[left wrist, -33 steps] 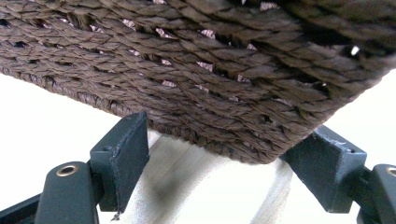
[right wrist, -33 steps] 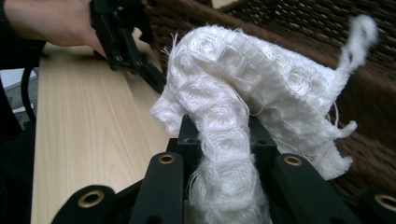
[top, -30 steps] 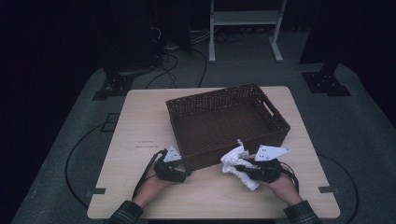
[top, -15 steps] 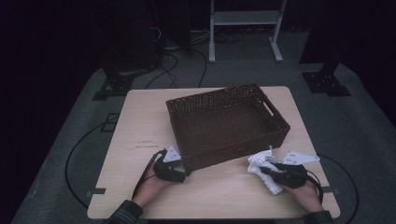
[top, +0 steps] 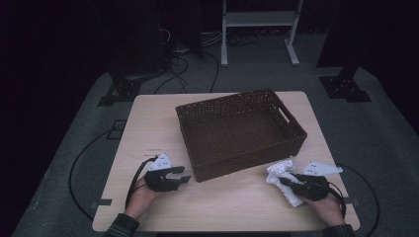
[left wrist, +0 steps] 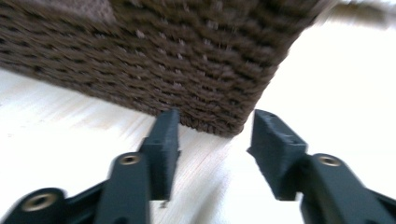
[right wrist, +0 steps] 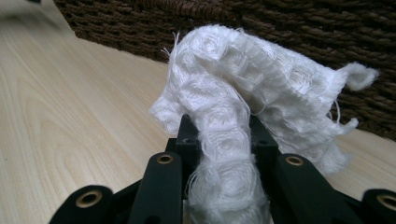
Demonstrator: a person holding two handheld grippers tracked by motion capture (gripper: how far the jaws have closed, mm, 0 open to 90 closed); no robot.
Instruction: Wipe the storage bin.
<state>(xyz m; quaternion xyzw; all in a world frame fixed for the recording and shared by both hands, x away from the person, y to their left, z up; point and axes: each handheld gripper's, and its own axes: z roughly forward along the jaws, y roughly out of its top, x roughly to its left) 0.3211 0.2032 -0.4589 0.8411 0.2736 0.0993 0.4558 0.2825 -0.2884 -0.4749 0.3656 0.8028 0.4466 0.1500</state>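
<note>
The right gripper has its jaws clamped on a crumpled white cloth, low over the worktop just beside the wicker basket's near right corner. At the basket's near left corner, the left gripper has just been closing its jaws; they stand apart, nothing between them.
</note>
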